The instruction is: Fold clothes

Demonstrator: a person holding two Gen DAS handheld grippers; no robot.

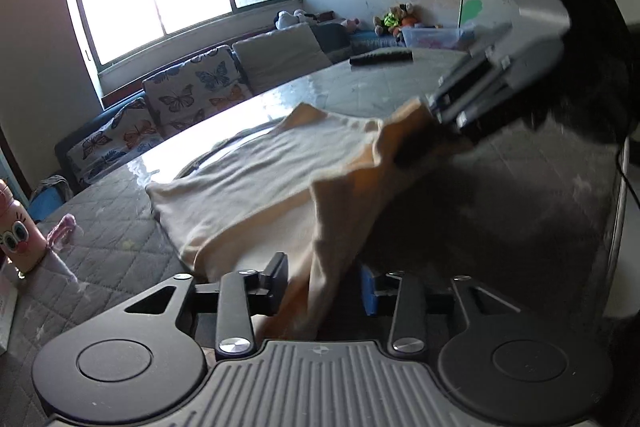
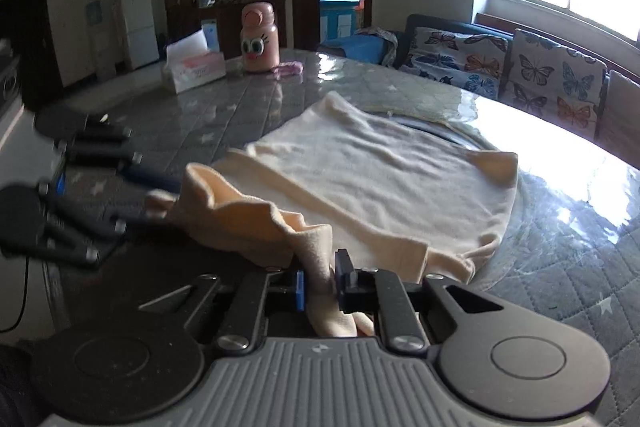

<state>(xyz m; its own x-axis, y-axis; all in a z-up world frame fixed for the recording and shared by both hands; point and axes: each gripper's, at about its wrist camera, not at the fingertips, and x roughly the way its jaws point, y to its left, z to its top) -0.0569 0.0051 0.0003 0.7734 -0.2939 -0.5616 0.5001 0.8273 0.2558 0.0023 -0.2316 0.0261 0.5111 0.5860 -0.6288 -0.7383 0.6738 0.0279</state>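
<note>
Two grippers are holding one cream garment [image 2: 360, 179] up by its near edge over a grey quilted table [image 2: 560, 267]. The right gripper [image 2: 319, 281] is pinching a bunched fold of the cloth, its black and blue pads pressing in from either side with the fabric squeezed between them. The left gripper [image 1: 322, 285] is gripping a hanging strip of the same garment; cloth is running down between its fingers, though the blue pad [image 1: 368, 291] on one side is sitting a little apart from the fabric, so I cannot tell how firmly it is clamping.

Most of the garment is lying flat on the table, spreading away from both grippers toward the window side. Its far edge is reaching the shiny, sunlit part of the tabletop, and one far corner is curling upward. The near edge is lifting off the surface and draping between the two grippers, sagging in loose folds.

Bare table is showing all round the cloth. Well apart from it, a pink bottle [image 2: 259, 39] with cartoon eyes is standing upright at the far end, with a tissue box [image 2: 195, 67] just beside it and a small pink item [image 2: 287, 69] near its base. A dark remote [image 1: 381, 58] is lying near the opposite edge. Beyond the long edge, a sofa with butterfly cushions [image 2: 556, 75] is sitting under the bright window.
</note>
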